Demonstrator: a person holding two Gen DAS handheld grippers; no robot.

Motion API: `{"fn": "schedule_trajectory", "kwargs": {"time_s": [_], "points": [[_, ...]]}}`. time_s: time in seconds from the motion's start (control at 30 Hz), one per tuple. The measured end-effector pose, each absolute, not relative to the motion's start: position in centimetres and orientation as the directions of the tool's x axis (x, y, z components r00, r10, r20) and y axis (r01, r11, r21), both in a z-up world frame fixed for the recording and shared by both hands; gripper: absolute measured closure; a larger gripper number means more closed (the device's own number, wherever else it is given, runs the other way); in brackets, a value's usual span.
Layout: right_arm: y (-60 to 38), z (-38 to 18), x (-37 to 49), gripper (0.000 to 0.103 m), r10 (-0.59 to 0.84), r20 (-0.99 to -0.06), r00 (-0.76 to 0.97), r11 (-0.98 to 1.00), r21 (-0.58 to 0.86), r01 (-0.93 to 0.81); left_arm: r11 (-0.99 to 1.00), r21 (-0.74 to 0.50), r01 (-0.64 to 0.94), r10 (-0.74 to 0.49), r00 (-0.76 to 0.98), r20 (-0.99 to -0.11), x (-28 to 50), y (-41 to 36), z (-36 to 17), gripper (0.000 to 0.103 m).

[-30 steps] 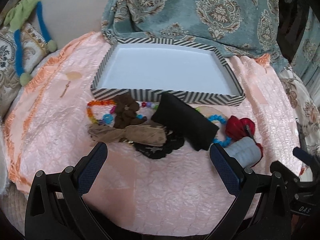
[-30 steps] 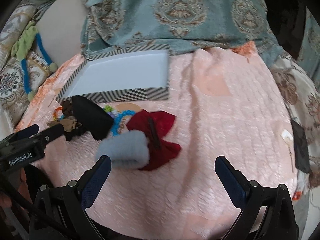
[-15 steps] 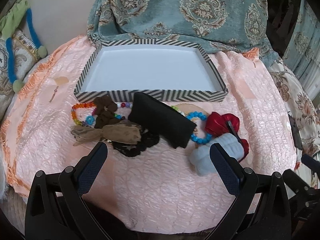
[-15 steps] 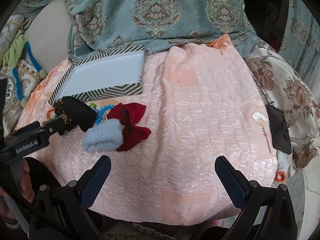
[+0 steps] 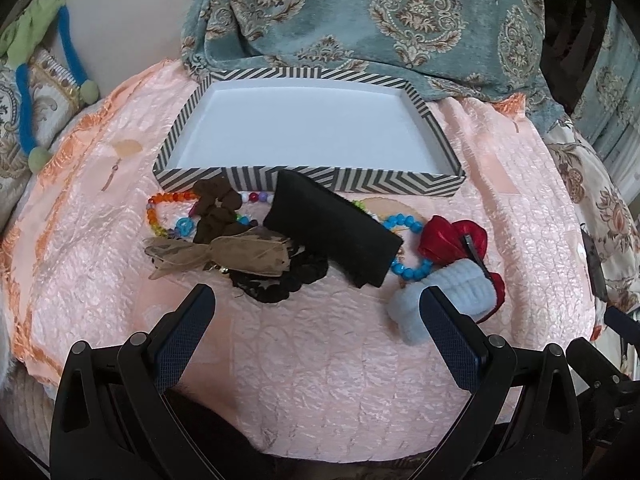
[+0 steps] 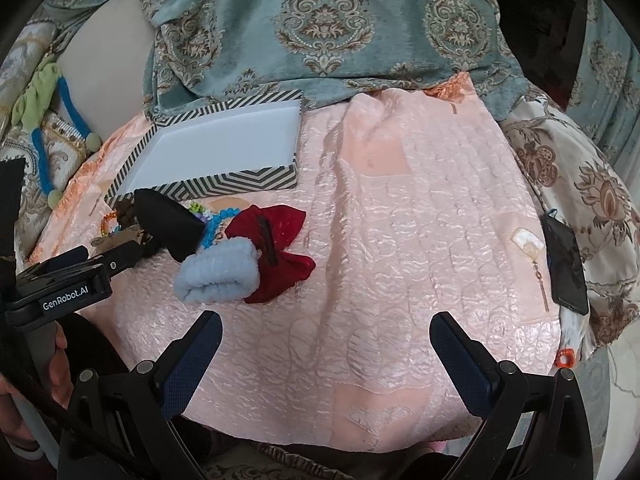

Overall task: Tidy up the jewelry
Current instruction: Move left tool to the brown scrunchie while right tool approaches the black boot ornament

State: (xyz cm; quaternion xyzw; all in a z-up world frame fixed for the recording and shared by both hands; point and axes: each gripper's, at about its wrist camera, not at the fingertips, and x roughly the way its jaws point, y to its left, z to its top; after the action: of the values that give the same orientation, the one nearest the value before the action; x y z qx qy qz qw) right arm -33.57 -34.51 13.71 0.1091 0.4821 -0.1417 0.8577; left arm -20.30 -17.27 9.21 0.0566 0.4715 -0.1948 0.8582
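Observation:
A striped box point(image 5: 424, 120) with a white inside stands empty at the back of the pink cloth; it also shows in the right wrist view point(image 6: 248, 182). In front of it lie a rainbow bead bracelet point(image 5: 154, 216), a brown scrunchie point(image 5: 216, 208), a tan bow point(image 5: 224, 254), a black scrunchie point(image 5: 288, 280), a black pouch point(image 5: 332, 226), a blue bead bracelet point(image 5: 408, 266), a red bow clip point(image 5: 452, 238) and a light blue wristband point(image 5: 448, 298). My left gripper point(image 5: 316, 320) is open and empty, just short of the pile. My right gripper point(image 6: 326, 344) is open and empty, right of the wristband point(image 6: 218, 272).
A teal patterned blanket point(image 5: 360, 20) lies behind the box. A black phone point(image 6: 566, 264) and an earring on a card point(image 6: 528, 242) lie at the cloth's right edge. A green and blue plush toy point(image 5: 40, 60) hangs at the left. The left gripper's body point(image 6: 68, 288) shows in the right wrist view.
Both grippers have pulled back from the pile, so more of the cloth shows. The right gripper has swung right, away from the blue wristband. The jewelry has not moved.

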Motion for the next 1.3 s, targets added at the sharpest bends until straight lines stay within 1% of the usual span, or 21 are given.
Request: {"fn": "schedule_trajectory", "kwargs": {"time_s": [0.3, 0.53, 0.73, 0.83, 1.0, 1.03, 1.13, 1.23, 1.3], "points": [[-34.0, 13.6, -33.3, 0.0, -0.125, -0.858, 0.497, 0.944, 0.051, 0.325, 0.925, -0.098, 0.367, -0.276, 0.471, -0.838, -20.0, -16.7, 8.9, 0.0], [-34.6, 13.3, -33.1, 0.0, -0.103, -0.852, 0.513, 0.94, 0.084, 0.329, 0.927, -0.103, 0.361, -0.279, 0.48, -0.832, -20.3, -15.9, 9.3, 0.0], [-35.5, 11.8, -32.0, 0.0, -0.05, -0.856, 0.514, 0.942, 0.131, 0.31, 0.948, -0.108, 0.3, -0.254, 0.504, -0.825, -20.0, -12.9, 9.6, 0.0], [-36.2, 11.2, -31.5, 0.0, -0.028, -0.858, 0.512, 0.944, 0.146, 0.296, 0.968, -0.079, 0.239, -0.198, 0.529, -0.825, -19.8, -10.3, 9.4, 0.0], [-37.8, 10.7, -30.8, 0.0, -0.011, -0.842, 0.54, 0.944, 0.17, 0.285, 0.985, -0.102, 0.138, -0.16, 0.521, -0.839, -18.8, -5.8, 8.8, 0.0], [-38.0, 10.7, -30.6, 0.002, -0.001, -0.839, 0.544, 0.942, 0.182, 0.281, 0.986, -0.108, 0.128, -0.16, 0.516, -0.842, -18.5, -5.3, 8.8, 0.0], [-38.2, 10.6, -29.3, 0.014, 0.02, -0.836, 0.549, 0.947, 0.192, 0.258, 0.987, -0.127, 0.099, -0.159, 0.505, -0.849, -17.7, -3.8, 8.5, 0.0], [-38.3, 10.4, -27.4, 0.024, 0.035, -0.842, 0.539, 0.953, 0.19, 0.235, 0.989, -0.125, 0.079, -0.148, 0.504, -0.851, -17.0, -3.3, 8.4, 0.0], [-37.9, 10.4, -26.1, 0.025, 0.072, -0.839, 0.54, 0.956, 0.213, 0.203, 0.991, -0.112, 0.078, -0.137, 0.5, -0.855, -16.4, -3.3, 8.3, 0.0]]}}
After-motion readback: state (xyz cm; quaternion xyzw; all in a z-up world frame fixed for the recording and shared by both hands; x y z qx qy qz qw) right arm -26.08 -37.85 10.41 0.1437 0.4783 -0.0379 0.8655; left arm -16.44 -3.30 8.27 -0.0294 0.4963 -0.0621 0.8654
